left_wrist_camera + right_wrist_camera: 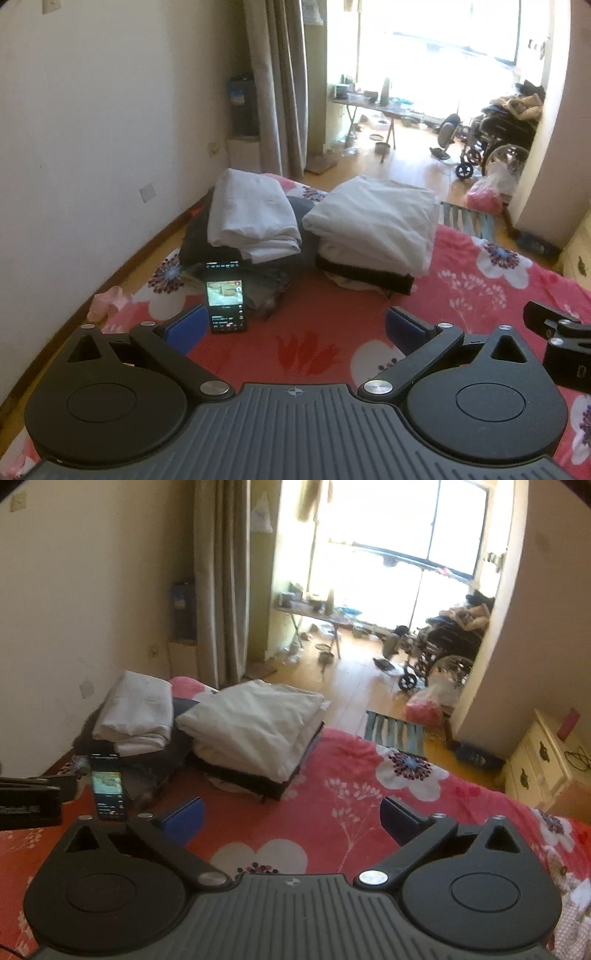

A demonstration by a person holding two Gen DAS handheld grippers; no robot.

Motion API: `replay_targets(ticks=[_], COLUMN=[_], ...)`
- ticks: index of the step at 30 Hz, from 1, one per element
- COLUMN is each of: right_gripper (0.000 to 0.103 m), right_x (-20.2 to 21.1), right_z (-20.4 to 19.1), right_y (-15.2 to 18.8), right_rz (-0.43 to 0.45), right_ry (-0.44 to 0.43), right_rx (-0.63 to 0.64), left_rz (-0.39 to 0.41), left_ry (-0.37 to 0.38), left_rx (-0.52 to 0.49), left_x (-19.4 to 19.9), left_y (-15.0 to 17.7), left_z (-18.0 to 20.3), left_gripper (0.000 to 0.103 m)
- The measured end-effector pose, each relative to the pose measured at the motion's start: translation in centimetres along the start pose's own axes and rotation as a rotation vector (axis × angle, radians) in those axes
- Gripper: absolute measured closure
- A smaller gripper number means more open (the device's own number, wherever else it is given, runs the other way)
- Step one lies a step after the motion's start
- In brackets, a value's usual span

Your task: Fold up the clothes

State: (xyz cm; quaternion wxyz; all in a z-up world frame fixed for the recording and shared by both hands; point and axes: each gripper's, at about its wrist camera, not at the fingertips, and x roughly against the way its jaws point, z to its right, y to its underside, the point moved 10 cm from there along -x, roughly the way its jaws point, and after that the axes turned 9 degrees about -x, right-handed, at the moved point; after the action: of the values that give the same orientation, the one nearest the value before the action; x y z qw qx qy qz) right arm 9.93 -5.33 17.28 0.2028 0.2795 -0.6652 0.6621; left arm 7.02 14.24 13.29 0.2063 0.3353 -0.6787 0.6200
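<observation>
On a bed spread with a red floral sheet (480, 295), seen from the left wrist, the left gripper (295, 328) hangs with its blue-padded jaws spread wide and nothing between them. Two piles of folded clothes sit ahead, well clear of the jaws: a left stack (251, 225) of white cloth over dark garments, and a right stack (373, 225), white on top with a dark layer beneath. A phone (226, 295) stands propped before the left stack, its screen lit. No loose garment shows on the sheet near the jaws, so the folding appears largely done, though what lies outside the frame cannot be told. A corner of the other tool shows at the right edge.

From the right wrist, the right gripper (291, 812) is likewise wide open and empty above bare sheet (369, 775). The right stack (255, 723) lies ahead and slightly left of its jaws, near but apart; the left stack (136, 709) sits farther left, beside the phone (109, 786). Beyond the bed, a wheelchair (439, 653) stands by the bright window.
</observation>
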Motion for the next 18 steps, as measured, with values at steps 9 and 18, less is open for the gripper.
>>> replay_targets(ticks=[9, 18], right_gripper=[0.0, 0.0], right_x=[3.1, 5.0], right_z=[1.3, 2.2], right_y=[1.0, 2.7], right_rz=[0.059, 0.059], right_ry=[0.043, 0.073], right_rx=[-0.039, -0.057], left_rz=[-0.049, -0.045], left_ry=[0.019, 0.033], left_rx=[-0.008, 0.019], left_x=[1.6, 3.1], left_y=[1.9, 3.3], left_z=[1.6, 2.5], left_gripper=[0.0, 0.0])
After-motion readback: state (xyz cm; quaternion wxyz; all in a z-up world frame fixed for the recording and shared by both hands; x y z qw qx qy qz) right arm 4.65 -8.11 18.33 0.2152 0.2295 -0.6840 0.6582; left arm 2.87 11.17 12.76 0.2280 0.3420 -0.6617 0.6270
